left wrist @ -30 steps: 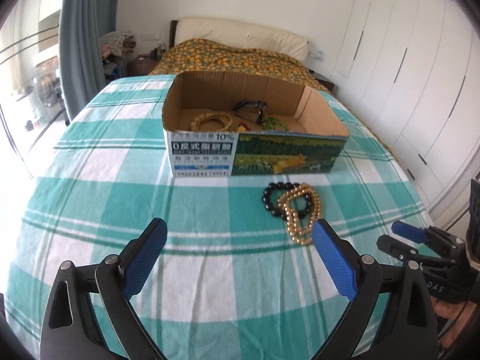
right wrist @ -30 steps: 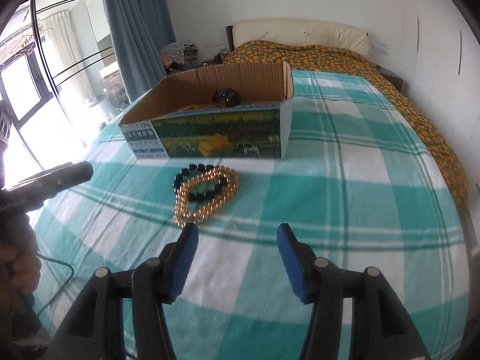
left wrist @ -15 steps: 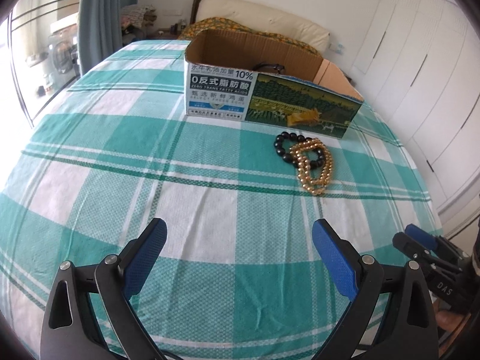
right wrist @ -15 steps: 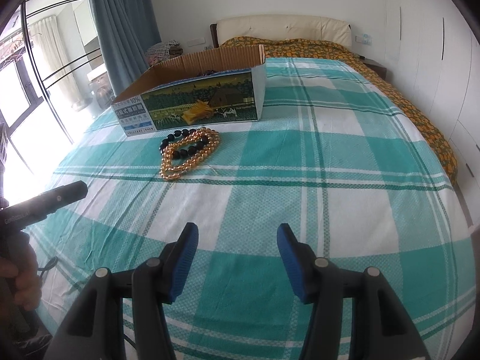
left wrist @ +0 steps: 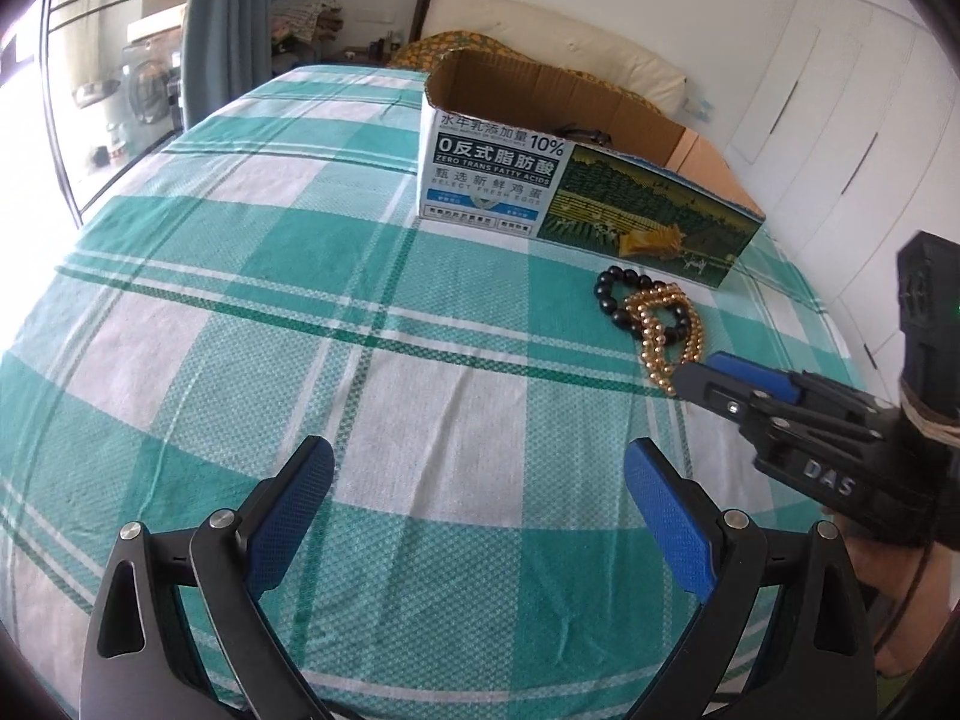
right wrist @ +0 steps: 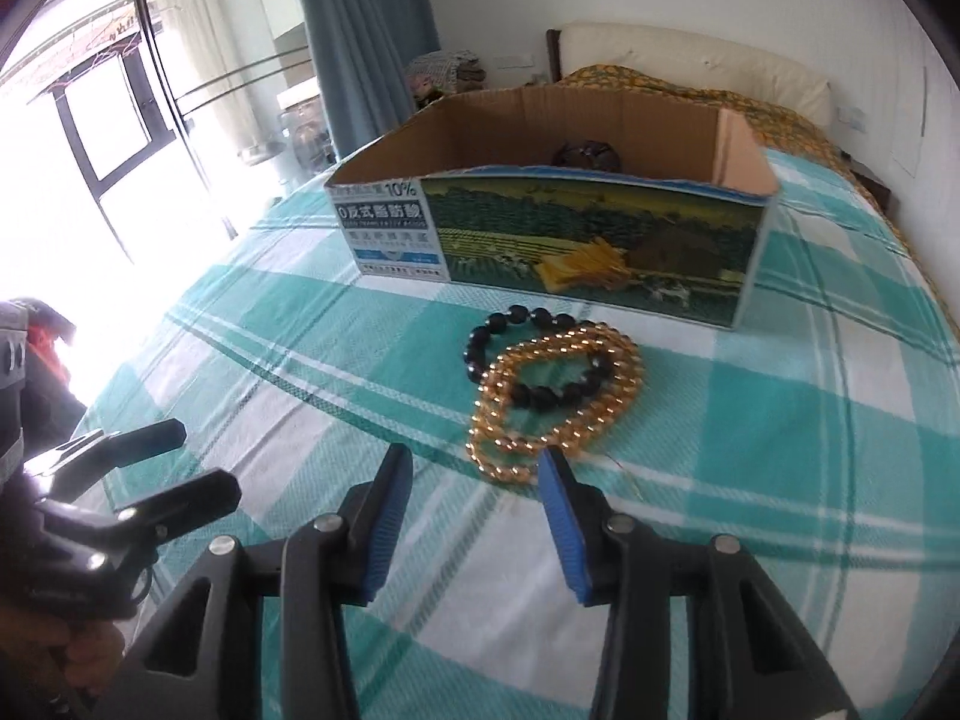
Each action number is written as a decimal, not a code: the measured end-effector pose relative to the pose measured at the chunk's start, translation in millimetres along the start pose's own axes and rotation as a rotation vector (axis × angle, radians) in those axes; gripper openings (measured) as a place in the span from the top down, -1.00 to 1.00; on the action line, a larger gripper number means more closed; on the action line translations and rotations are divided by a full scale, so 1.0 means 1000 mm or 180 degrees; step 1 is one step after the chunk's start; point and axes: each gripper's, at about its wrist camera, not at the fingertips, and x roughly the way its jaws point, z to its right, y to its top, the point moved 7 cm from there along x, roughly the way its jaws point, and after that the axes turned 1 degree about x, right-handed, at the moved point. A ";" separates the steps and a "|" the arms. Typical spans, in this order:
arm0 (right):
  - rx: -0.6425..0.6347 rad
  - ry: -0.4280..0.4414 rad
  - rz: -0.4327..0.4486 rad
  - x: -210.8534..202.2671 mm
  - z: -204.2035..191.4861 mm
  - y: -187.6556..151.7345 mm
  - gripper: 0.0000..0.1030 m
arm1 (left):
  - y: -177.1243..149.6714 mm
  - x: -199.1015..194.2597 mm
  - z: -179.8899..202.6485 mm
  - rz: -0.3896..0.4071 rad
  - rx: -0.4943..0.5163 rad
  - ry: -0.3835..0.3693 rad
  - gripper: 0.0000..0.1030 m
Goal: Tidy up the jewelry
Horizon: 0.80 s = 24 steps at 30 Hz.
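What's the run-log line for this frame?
phase: approach | right gripper: closing, empty, at gold bead bracelet | left gripper: open, idle | black bead bracelet: under gold | box: behind

bright window (right wrist: 90,120), blue curtain (right wrist: 360,30), white wardrobe (left wrist: 840,120).

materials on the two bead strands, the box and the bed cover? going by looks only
Gold bead strand: small shiny round beads, glinting; metal or gold-coated plastic, can't tell.
Black bead bracelet: larger glossy dark beads; stone, glass or lacquered wood.
Box: corrugated cardboard, brown raw inside, printed outer face.
Bed cover: woven cloth, matte, teal-and-white check with visible weave.
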 end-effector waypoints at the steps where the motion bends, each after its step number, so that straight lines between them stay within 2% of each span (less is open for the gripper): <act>1: -0.0041 -0.0019 -0.0035 0.008 -0.002 0.002 0.26 | 0.000 -0.001 -0.003 0.0009 -0.0015 0.0011 -0.90; 4: -0.0180 -0.0219 -0.0045 0.027 -0.003 0.008 0.28 | 0.000 0.000 -0.011 0.0007 -0.0069 0.0033 -0.90; 5: -0.0155 -0.0221 -0.0111 0.033 -0.003 0.007 0.39 | 0.000 0.001 -0.012 -0.0004 -0.0085 0.0032 -0.90; 7: -0.0149 -0.0304 -0.0072 0.032 -0.002 0.006 0.74 | -0.002 0.005 -0.014 -0.0049 -0.0105 0.0016 -0.90; 8: -0.0157 -0.0298 -0.0080 0.029 -0.002 0.002 0.76 | -0.003 0.006 -0.013 -0.0072 -0.0103 0.0002 -0.90; 15: 0.0022 -0.0398 -0.0137 -0.021 0.023 -0.053 0.79 | 0.008 0.016 -0.004 -0.0065 0.0043 -0.0005 -0.90; 21: 0.0124 -0.0664 -0.0130 -0.061 0.044 -0.094 0.79 | 0.036 0.031 0.035 0.0076 0.0488 -0.0019 -0.90; 24: 0.0244 -0.0714 -0.0115 -0.074 0.052 -0.107 0.78 | 0.056 0.047 0.052 0.0119 0.0547 -0.0085 -0.90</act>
